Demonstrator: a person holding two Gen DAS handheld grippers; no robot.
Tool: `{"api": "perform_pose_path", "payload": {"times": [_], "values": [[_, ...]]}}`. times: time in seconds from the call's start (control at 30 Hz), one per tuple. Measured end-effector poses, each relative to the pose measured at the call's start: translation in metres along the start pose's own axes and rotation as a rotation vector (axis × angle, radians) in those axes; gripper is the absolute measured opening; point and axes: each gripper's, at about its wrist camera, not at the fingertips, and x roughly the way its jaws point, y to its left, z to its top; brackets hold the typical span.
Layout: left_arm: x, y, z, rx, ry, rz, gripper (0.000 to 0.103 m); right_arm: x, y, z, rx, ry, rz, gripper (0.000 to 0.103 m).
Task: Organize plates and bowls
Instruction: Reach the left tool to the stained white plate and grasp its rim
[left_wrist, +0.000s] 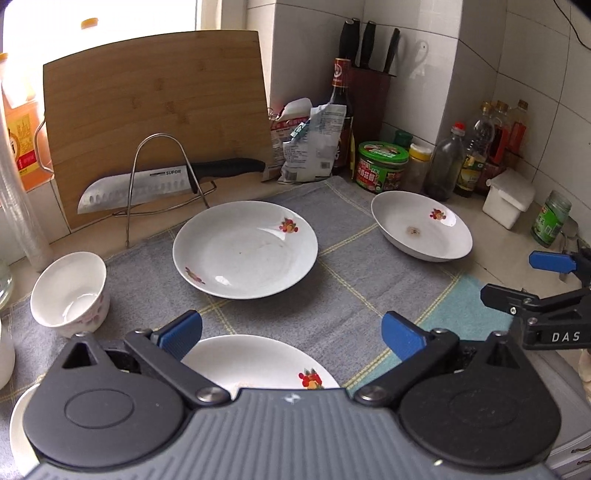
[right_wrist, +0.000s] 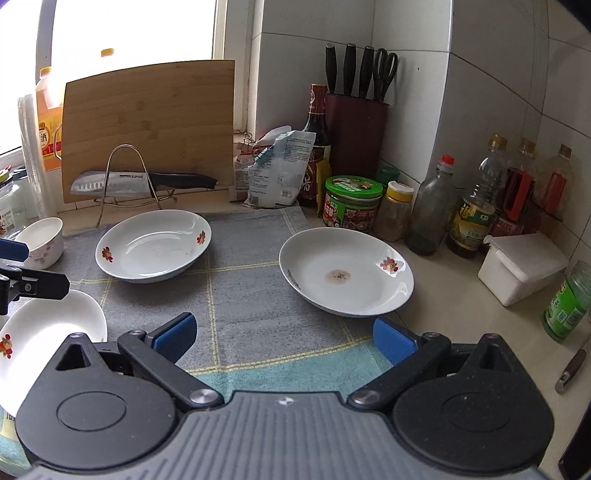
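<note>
Three white flowered plates lie on a grey checked cloth (left_wrist: 354, 280). The middle plate (left_wrist: 245, 249) also shows in the right wrist view (right_wrist: 153, 245). The right plate (left_wrist: 421, 226), with a brown stain, sits half off the cloth (right_wrist: 346, 271). The near plate (left_wrist: 258, 363) lies under my left gripper (left_wrist: 291, 334), which is open and empty above it. A small white bowl (left_wrist: 70, 293) stands at the left (right_wrist: 40, 240). My right gripper (right_wrist: 284, 338) is open and empty, just short of the stained plate.
A bamboo cutting board (left_wrist: 155, 122) leans at the back with a knife (left_wrist: 166, 181) in a wire rack. Sauce bottles, jars (right_wrist: 351, 203), a knife block (right_wrist: 356, 129) and a white box (right_wrist: 521, 267) crowd the back right corner. Another white dish rim (left_wrist: 18, 424) shows at the near left.
</note>
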Motion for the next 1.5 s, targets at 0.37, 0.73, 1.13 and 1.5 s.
{"api": "perform_pose_path", "payload": {"times": [0.37, 0.73, 1.13, 1.5], "values": [[0.041, -0.018, 0.026, -0.030, 0.041, 0.019, 0.102, 0.058, -0.056, -0.007, 0.009, 0.037, 0.008, 0.103], [0.101, -0.056, 0.066, -0.043, 0.098, 0.017, 0.102, 0.116, -0.101, -0.011, -0.071, 0.094, 0.106, 0.103], [0.178, -0.103, 0.111, 0.031, 0.210, -0.056, 0.102, 0.146, -0.134, -0.017, -0.096, 0.106, 0.214, 0.103], [0.244, -0.137, 0.137, 0.102, 0.293, -0.081, 0.102, 0.166, -0.146, -0.012, -0.118, 0.093, 0.286, 0.103]]}}
